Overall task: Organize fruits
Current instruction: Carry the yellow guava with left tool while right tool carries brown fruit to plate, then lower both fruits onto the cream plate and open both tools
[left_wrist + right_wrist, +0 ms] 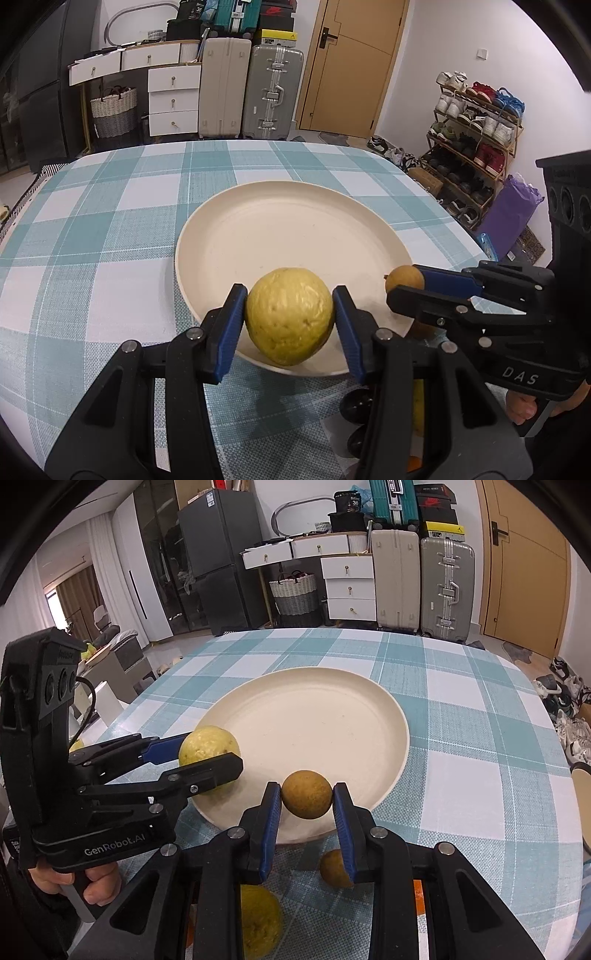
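A: Where does the plate (207,236) lie from each gripper?

B: Straight ahead and just below both. The left gripper (290,319) is closed on the large yellow fruit (290,315), held over the plate's near rim. The right gripper (307,799) grips the small brown fruit (306,794), also over the near edge.

A: Which is nearer?

B: About equal, I judge; each needs only to lower and release.

A: The fruits?

B: Large one pitted, pale yellow, roundish; small one round, speckled. More fruit (334,867) lies on the worktop (461,738) beneath the right gripper.
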`<state>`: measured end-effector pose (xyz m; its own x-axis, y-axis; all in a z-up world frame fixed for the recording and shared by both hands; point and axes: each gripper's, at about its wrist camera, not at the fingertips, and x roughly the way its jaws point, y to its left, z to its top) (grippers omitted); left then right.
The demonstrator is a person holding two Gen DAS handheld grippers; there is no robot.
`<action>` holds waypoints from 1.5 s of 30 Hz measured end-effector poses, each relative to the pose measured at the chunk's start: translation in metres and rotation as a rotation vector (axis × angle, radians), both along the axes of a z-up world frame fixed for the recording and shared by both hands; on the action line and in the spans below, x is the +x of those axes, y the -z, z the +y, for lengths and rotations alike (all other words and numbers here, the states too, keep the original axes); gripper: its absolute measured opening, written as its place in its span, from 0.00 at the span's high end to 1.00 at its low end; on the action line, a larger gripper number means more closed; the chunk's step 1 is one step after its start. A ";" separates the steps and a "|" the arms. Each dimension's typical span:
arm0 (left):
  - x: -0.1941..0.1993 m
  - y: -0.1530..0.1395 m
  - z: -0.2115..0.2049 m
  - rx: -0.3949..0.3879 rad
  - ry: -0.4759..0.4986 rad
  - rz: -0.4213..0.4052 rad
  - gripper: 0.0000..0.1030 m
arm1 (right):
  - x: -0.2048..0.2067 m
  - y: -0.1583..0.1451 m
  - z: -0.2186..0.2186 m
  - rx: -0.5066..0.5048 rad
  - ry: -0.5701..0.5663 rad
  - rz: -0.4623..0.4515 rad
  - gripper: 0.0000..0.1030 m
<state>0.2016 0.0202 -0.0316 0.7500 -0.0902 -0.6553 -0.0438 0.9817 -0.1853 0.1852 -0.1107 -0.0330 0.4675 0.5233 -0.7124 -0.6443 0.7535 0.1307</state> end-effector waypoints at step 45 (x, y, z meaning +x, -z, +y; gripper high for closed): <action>-0.126 -0.014 -0.013 0.011 -0.048 -0.005 0.01 | -0.062 -0.005 -0.058 0.003 0.075 -0.016 0.00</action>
